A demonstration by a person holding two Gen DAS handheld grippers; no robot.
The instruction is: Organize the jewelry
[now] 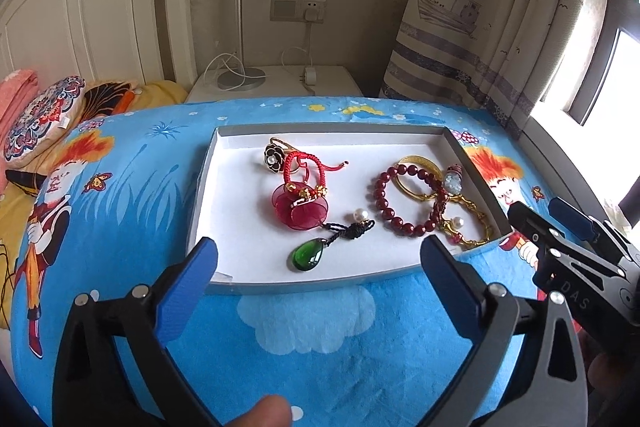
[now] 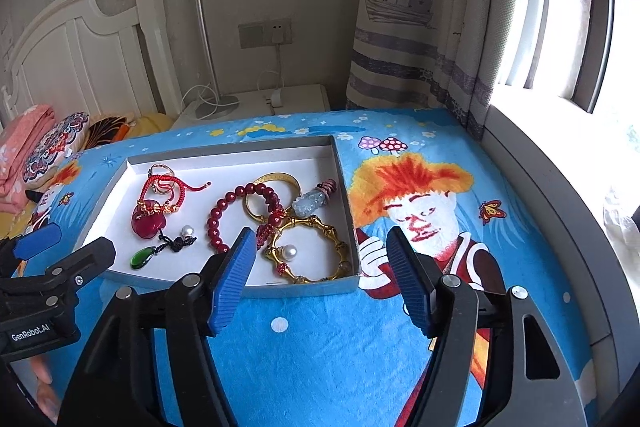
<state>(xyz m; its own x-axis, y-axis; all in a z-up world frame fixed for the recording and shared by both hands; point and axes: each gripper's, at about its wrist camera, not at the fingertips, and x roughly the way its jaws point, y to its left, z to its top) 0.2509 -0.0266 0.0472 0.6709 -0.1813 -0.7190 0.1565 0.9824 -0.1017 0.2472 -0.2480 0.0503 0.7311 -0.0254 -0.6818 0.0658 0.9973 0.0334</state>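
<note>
So the shallow grey tray (image 1: 472, 159) with the white floor sits mid-frame on the blue cartoon bedsheet (image 1: 320, 339), and all the jewelry is inside it; left half of the tray has a black flower ring (image 1: 275, 155), a red cord bracelet (image 1: 308, 167) draped over a dark red disc piece (image 1: 300, 207), and a green teardrop pendant (image 1: 307, 255) on a black cord near the front edge; right half has a dark red bead bracelet (image 1: 390, 205) overlapping a plain gold bangle (image 1: 418, 163), plus a gold bamboo-style bangle (image 2: 308, 251) in the front right corner with a pearl (image 2: 289, 251) inside its loop.

Left tongs (image 1: 320, 267) are spread really wide at the bottom of their view, nothing between the blue pads, hanging over the tray's front edge; right tongs (image 2: 320, 267) are parted about halfway, also empty, over the tray's front right corner and the sheet beside it.
</note>
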